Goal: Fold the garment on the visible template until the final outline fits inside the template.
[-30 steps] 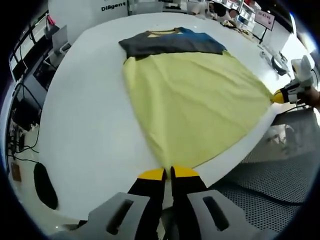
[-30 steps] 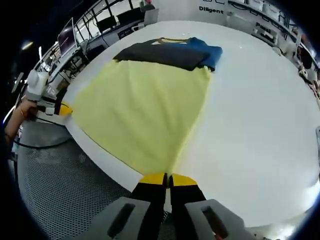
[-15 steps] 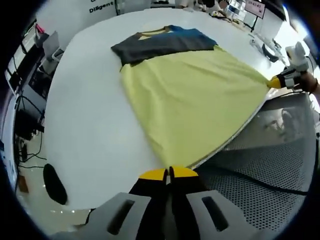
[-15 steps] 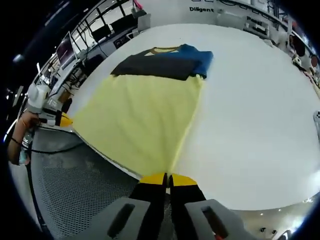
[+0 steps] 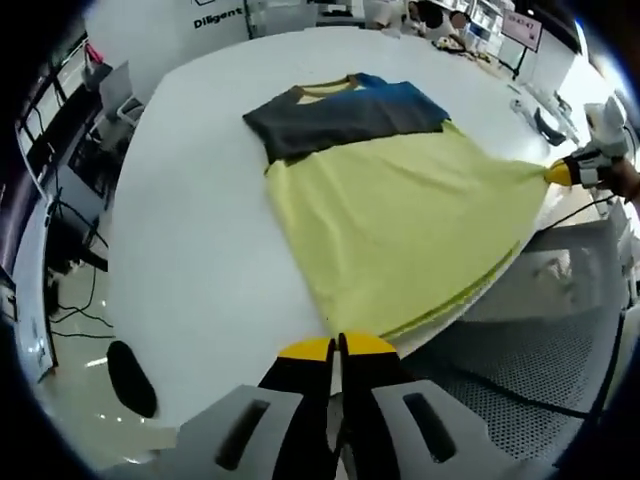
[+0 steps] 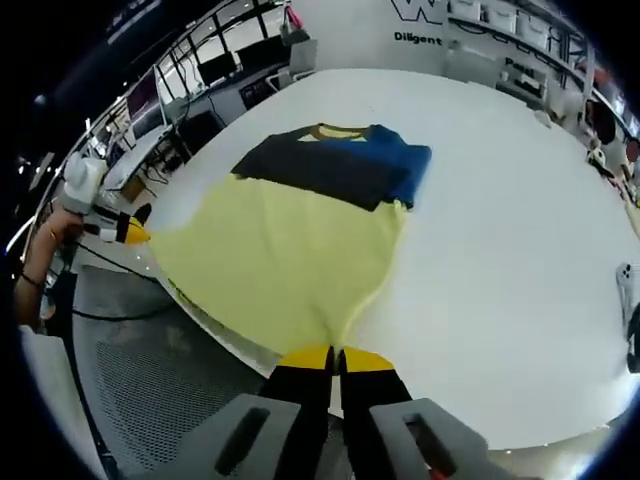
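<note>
Now | left tongs point(image 5: 336, 345) clamp garment point(image 5: 400, 215) hem corner | right tongs point(image 6: 335, 353) clamp opposite corner | table point(image 5: 190, 250)

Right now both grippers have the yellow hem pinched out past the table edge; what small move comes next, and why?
Probably carry both hem corners forward over the shirt toward its dark shoulder band. The left gripper and right gripper are shut on the hem, which hangs past the table edge, still unfolded.

It was a lab or workshop floor. A big white table point(image 6: 520, 250) stood among desks with monitors point(image 6: 150, 100), loose cables point(image 5: 70, 300) ran along the floor, shelves point(image 6: 500, 45) lined the back, and a white wall point(image 5: 160, 20) carried printed lettering.
</note>
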The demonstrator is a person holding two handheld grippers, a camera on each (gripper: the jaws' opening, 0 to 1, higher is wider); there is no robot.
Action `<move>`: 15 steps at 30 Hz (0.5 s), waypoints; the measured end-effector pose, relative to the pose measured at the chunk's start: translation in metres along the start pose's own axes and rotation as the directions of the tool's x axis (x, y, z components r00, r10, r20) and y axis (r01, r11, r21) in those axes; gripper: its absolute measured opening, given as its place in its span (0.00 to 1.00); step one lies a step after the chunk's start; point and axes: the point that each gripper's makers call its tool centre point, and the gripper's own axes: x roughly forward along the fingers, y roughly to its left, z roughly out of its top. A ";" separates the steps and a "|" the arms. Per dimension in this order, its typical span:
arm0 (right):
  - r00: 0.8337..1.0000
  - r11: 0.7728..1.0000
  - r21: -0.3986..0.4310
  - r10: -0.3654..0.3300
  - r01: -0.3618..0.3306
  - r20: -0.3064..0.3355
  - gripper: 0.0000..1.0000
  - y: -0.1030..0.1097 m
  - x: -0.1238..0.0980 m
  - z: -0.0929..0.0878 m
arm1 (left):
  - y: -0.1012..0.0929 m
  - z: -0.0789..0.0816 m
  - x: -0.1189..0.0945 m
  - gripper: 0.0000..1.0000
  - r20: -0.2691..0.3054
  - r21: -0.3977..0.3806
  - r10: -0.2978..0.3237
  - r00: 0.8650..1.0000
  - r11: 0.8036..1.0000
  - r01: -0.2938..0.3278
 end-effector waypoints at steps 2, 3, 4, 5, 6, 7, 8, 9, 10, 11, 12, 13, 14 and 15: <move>1.000 1.000 0.001 -0.002 0.002 0.017 0.00 -0.002 -0.002 0.007 | 0.004 0.008 -0.001 0.06 0.009 -0.014 0.010 1.000 1.000 -0.010; 0.999 1.000 -0.001 -0.006 0.006 0.049 0.00 -0.004 -0.004 0.019 | 0.007 0.016 -0.001 0.06 0.036 -0.011 0.020 0.999 1.000 -0.019; 0.998 1.000 -0.001 -0.006 0.006 0.055 0.00 -0.004 -0.004 0.021 | 0.009 0.021 -0.002 0.06 0.050 -0.013 0.029 0.998 1.000 -0.028; 0.998 1.000 0.006 -0.005 0.005 0.068 0.00 -0.006 -0.005 0.027 | 0.012 0.028 -0.002 0.06 0.067 -0.008 0.041 0.997 0.999 -0.040; 0.997 1.000 0.013 -0.005 0.004 0.080 0.00 -0.007 -0.005 0.032 | 0.014 0.034 -0.003 0.06 0.084 -0.003 0.053 0.995 0.999 -0.053; 0.995 1.000 0.014 -0.008 0.007 0.095 0.00 -0.008 -0.005 0.037 | 0.016 0.039 -0.003 0.06 0.092 0.005 0.058 0.994 0.998 -0.059; 0.995 1.000 0.013 -0.010 0.008 0.103 0.00 -0.009 -0.006 0.041 | 0.017 0.042 -0.003 0.06 0.091 0.006 0.060 0.994 0.998 -0.061; 0.993 1.000 0.015 -0.015 0.014 0.116 0.00 -0.013 -0.005 0.048 | 0.019 0.049 -0.002 0.06 0.095 0.011 0.061 0.994 0.998 -0.063; 0.993 1.000 0.018 -0.018 0.016 0.121 0.00 -0.015 -0.004 0.052 | 0.021 0.054 -0.002 0.06 0.098 0.011 0.063 0.993 0.998 -0.064; 0.991 1.000 0.022 -0.021 0.018 0.129 0.00 -0.017 -0.004 0.057 | 0.023 0.058 -0.001 0.06 0.100 0.013 0.065 0.993 0.998 -0.066; 0.991 1.000 0.023 -0.021 0.018 0.132 0.00 -0.018 -0.003 0.059 | 0.023 0.061 -0.001 0.06 0.103 0.016 0.067 0.992 0.998 -0.069; 0.988 0.999 0.040 -0.036 0.031 0.151 0.00 -0.025 -0.001 0.070 | 0.028 0.074 0.000 0.06 0.119 0.030 0.080 0.990 0.996 -0.084; 0.987 0.998 0.047 -0.039 0.032 0.156 0.00 -0.027 0.001 0.074 | 0.029 0.076 0.000 0.06 0.119 0.031 0.080 0.990 0.996 -0.085; 0.985 0.998 0.060 -0.043 0.034 0.166 0.00 -0.031 0.003 0.080 | 0.031 0.085 0.002 0.06 0.127 0.033 0.089 0.988 0.995 -0.093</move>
